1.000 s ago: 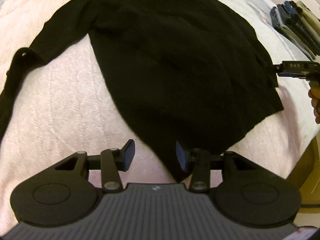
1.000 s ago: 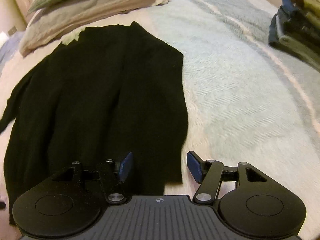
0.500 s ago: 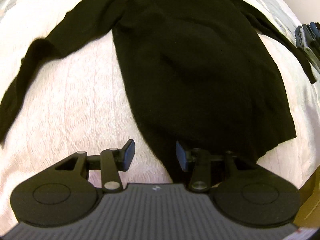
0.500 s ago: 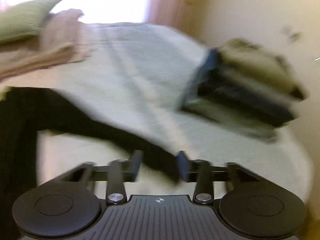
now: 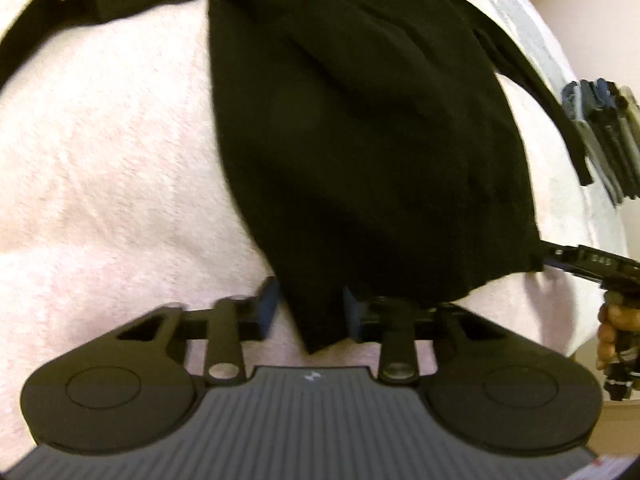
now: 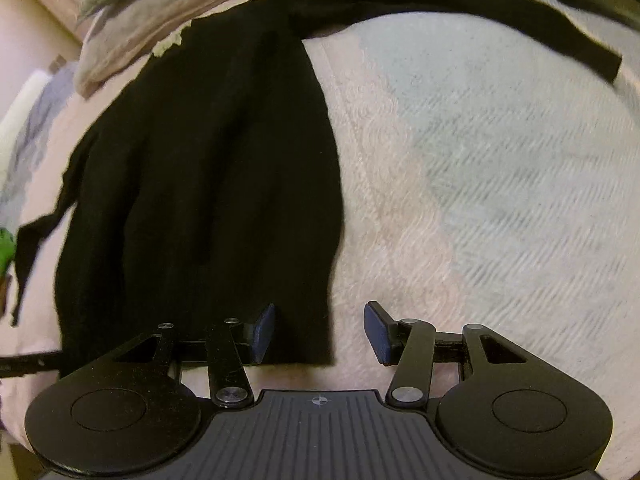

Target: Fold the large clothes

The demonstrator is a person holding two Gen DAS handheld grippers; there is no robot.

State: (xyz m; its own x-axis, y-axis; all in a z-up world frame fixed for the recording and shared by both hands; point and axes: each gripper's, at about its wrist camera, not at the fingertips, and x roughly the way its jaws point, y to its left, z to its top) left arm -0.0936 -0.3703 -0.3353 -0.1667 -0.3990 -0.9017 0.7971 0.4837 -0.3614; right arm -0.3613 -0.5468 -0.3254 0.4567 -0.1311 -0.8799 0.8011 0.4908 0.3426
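A black long-sleeved sweater (image 5: pixel 360 128) lies flat on the bed with its hem toward me. My left gripper (image 5: pixel 310 312) is open at the hem's left corner, and the corner of the cloth lies between its blue pads. My right gripper (image 6: pixel 320 332) is open at the hem's right corner (image 6: pixel 308 320), with the cloth edge beside its left pad. In the left wrist view the right gripper (image 5: pixel 580 260) reaches in from the right, held by a hand (image 5: pixel 612 328). The right sleeve (image 6: pixel 480 12) stretches out sideways. The left sleeve (image 5: pixel 60 0) lies out to the left.
A pink and pale blue bedspread (image 6: pixel 500 180) covers the bed. A stack of folded clothes (image 5: pixel 608 132) sits near the right edge, close to the right cuff. Pillows (image 6: pixel 140 12) lie beyond the collar. The bed's edge drops away at the lower right (image 5: pixel 592 344).
The right gripper swung back from the right sleeve and the stack to the hem's right corner. The right sleeve now lies spread out. The left gripper moved closer over the hem corner.
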